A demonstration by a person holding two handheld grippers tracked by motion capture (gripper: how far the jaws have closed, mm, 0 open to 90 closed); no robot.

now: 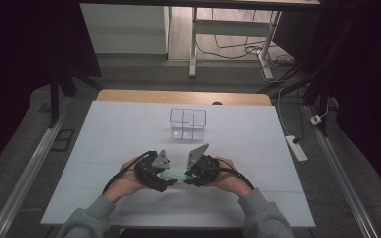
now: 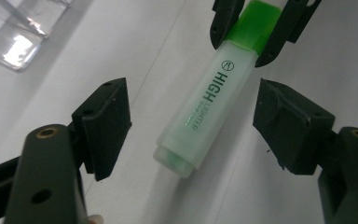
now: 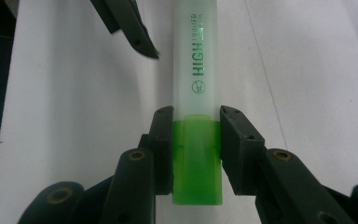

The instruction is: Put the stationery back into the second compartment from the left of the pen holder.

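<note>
Highlighter (image 2: 209, 100) cap sits clamped in the right gripper (image 3: 196, 140); left gripper (image 2: 193, 126) gapes around the barrel, probably uncapping: closing on it comes next.

Green highlighter (image 3: 197, 93) — frosted barrel, bright green cap end clamped, held above table

Dim room, grey floor (image 1: 144, 74), white desk legs (image 1: 193, 49) behind.
</note>
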